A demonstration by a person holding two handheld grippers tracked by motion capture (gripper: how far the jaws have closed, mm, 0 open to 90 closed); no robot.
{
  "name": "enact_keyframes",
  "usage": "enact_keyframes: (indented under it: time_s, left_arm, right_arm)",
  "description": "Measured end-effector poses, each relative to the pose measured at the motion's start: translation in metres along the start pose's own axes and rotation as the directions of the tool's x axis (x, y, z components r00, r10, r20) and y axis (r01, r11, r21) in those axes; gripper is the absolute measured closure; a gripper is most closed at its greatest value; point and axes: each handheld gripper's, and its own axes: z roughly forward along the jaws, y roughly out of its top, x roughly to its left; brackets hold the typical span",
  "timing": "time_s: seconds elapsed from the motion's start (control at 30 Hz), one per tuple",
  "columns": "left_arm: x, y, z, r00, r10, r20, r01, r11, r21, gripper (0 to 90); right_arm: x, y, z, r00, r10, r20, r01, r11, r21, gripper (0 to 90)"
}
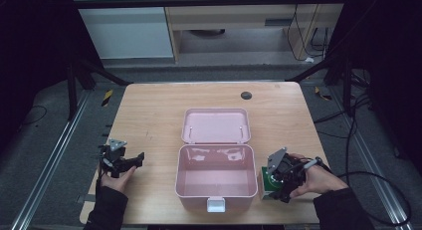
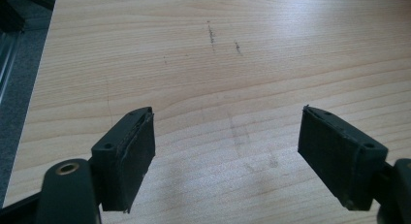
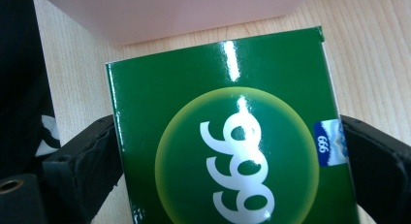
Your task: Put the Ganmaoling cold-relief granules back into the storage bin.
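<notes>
Two jaws of your right gripper (image 1: pixel 278 182) clamp the green 999 box (image 3: pixel 228 151), just right of the open pink case (image 1: pixel 215 182); left gripper (image 1: pixel 130 160) gapes, idle; next, probably lift it over the rim.

The tabletop (image 1: pixel 149 115) is pale wood with a fine straight grain, matt, marked by a few dark scuffs and faint scratches. At its centre the pink box (image 1: pixel 216 182) looks like smooth plastic with a soft sheen, its open lid (image 1: pixel 215 125) at 12 o'clock catching light. At 3 o'clock of it the green carton (image 3: pixel 228 136) is glossy printed card, glare streaking its face. The left gripper (image 2: pixel 228 156) has matt black jaws faced with rough, slightly frayed pads; the right gripper (image 3: pixel 228 161) shows the same dull black facing
</notes>
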Motion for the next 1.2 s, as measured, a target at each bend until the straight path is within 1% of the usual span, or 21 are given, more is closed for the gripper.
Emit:
enact_keyframes:
  time_s: [0.03, 0.13, 0.2, 0.27, 0.47, 0.5, 0.57, 0.6, 0.67, 0.77, 0.87, 0.9, 0.97, 1.0, 1.13, 1.2]
  left_arm:
    - [0.0, 0.0, 0.0, 1.0, 0.0, -0.001, 0.0, 1.0, 0.0, 20.2]
    - [0.0, 0.0, 0.0, 1.0, 0.001, -0.001, -0.001, 1.0, 0.001, 20.2]
    - [0.0, 0.0, 0.0, 1.0, 0.001, 0.0, -0.001, 1.0, 0.001, 20.2]
    - [0.0, 0.0, 0.001, 1.0, 0.001, -0.001, -0.001, 1.0, 0.002, 20.3]
    - [0.0, 0.0, 0.001, 1.0, 0.001, -0.001, -0.001, 1.0, 0.003, 20.3]
    - [0.0, 0.0, 0.001, 1.0, 0.001, -0.001, -0.001, 1.0, 0.003, 20.3]
    - [0.0, 0.0, 0.001, 1.0, 0.002, -0.001, -0.002, 1.0, 0.004, 20.3]
    - [0.0, 0.0, 0.001, 1.0, 0.002, -0.001, -0.002, 1.0, 0.004, 20.3]
    - [0.0, 0.0, 0.001, 1.0, 0.002, -0.001, -0.002, 1.0, 0.004, 20.3]
    - [0.0, 0.0, 0.001, 1.0, 0.003, -0.001, -0.003, 1.0, 0.005, 20.4]
    - [0.0, 0.0, 0.001, 1.0, 0.002, -0.001, -0.002, 1.0, 0.005, 20.4]
    - [0.0, 0.0, 0.001, 1.0, 0.002, -0.001, -0.002, 1.0, 0.005, 20.4]
    - [0.0, 0.0, 0.001, 1.0, 0.002, -0.001, -0.002, 1.0, 0.006, 20.3]
    - [0.0, 0.0, 0.001, 1.0, 0.003, -0.002, -0.003, 1.0, 0.006, 20.3]
    - [0.0, 0.0, 0.001, 1.0, 0.003, -0.001, -0.003, 1.0, 0.008, 20.4]
    - [0.0, 0.0, 0.001, 1.0, 0.004, -0.001, -0.004, 1.0, 0.008, 20.3]
  right_arm:
    - [-0.001, 0.0, 0.001, 0.9999, -0.011, 0.0, 0.011, 1.0, 0.0, 5.6]
    - [-0.001, 0.001, 0.003, 0.9999, -0.014, -0.006, 0.014, 1.0, 0.01, 6.0]
    - [-0.002, 0.001, 0.006, 0.9999, -0.011, -0.011, 0.011, 1.0, 0.022, 6.5]
    - [-0.002, 0.002, 0.009, 0.9997, -0.021, -0.015, 0.022, 0.999, 0.039, 7.6]
    - [-0.002, 0.002, 0.01, 0.9991, -0.032, -0.026, 0.033, 0.999, 0.037, 9.7]
    - [-0.002, 0.001, 0.009, 0.9991, -0.032, -0.027, 0.033, 0.999, 0.041, 12.0]
    - [-0.002, 0.001, 0.009, 0.9991, -0.031, -0.028, 0.032, 0.999, 0.041, 12.7]
    - [-0.003, 0.001, 0.008, 0.9988, -0.038, -0.031, 0.039, 0.998, 0.04, 13.4]
    - [-0.003, 0.0, 0.007, 0.9992, -0.023, -0.032, 0.024, 0.999, 0.039, 14.8]
    - [-0.004, 0.0, 0.007, 0.9991, -0.021, -0.036, 0.022, 0.999, 0.042, 15.3]
    - [-0.003, 0.0, 0.006, 0.9991, -0.003, -0.042, 0.005, 0.999, 0.043, 15.8]
    - [-0.004, 0.0, 0.005, 0.9993, -0.008, -0.038, 0.009, 0.999, 0.044, 15.8]
    - [-0.004, 0.0, 0.004, 0.9994, 0.009, -0.035, -0.007, 0.999, 0.044, 15.9]
    - [-0.005, -0.001, 0.002, 0.9995, 0.006, -0.032, -0.005, 0.999, 0.037, 15.9]
    - [-0.005, -0.005, -0.011, 0.9995, 0.026, -0.018, -0.026, 1.0, -0.006, 15.9]
    - [-0.005, -0.006, -0.017, 0.9996, 0.027, -0.01, -0.027, 1.0, -0.011, 15.9]
